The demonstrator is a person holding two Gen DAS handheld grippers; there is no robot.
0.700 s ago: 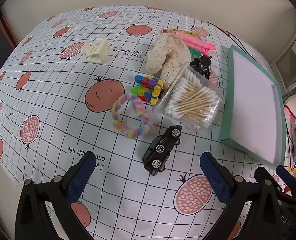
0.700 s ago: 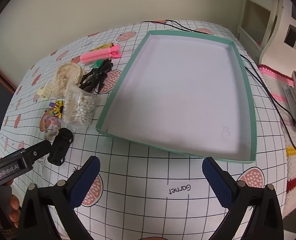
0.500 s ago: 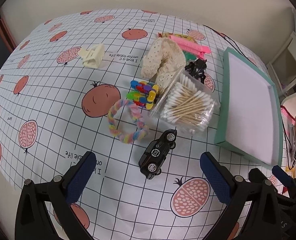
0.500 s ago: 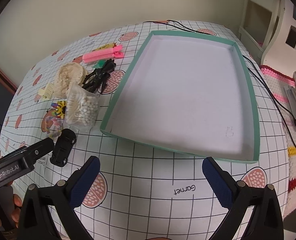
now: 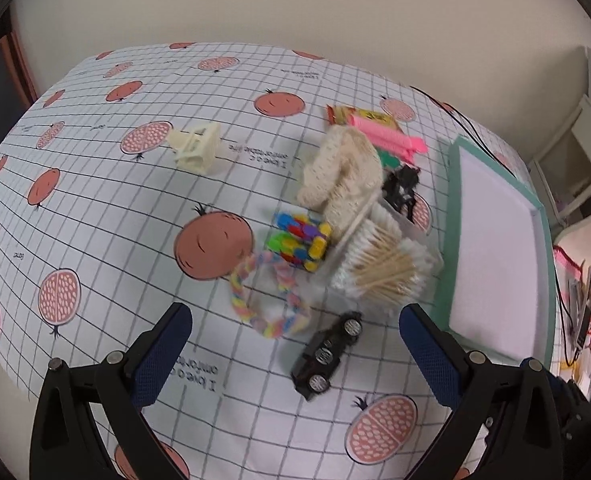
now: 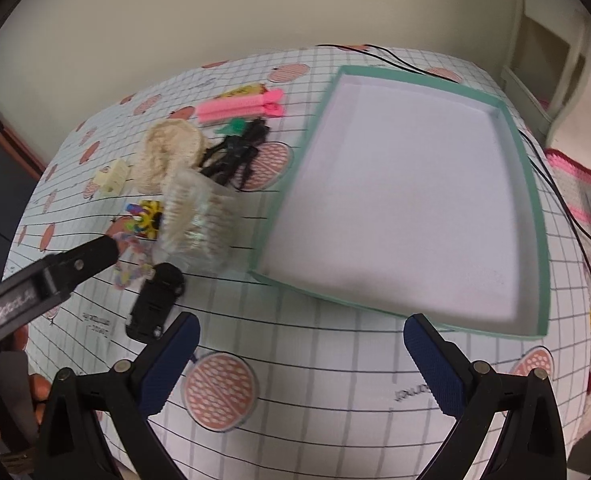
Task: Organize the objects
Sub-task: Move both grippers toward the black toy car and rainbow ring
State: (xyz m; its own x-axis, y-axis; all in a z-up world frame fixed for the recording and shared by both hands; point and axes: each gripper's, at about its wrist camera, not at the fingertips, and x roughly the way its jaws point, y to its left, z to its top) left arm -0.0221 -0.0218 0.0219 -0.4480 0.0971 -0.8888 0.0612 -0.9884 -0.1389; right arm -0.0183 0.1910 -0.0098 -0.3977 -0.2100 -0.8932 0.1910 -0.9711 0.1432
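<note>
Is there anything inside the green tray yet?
No, the green tray shows only its bare white floor, while the toy car and the other items lie on the tablecloth beside it.

A black toy car [image 5: 328, 354] sits lower centre, a pastel braided ring [image 5: 268, 296] just upper-left. Above it: coloured clips [image 5: 299, 242], a clear cotton-swab box [image 5: 383, 268], cream lace [image 5: 343, 172]. An empty teal-rimmed tray [image 5: 455, 216] fills the right.
</note>
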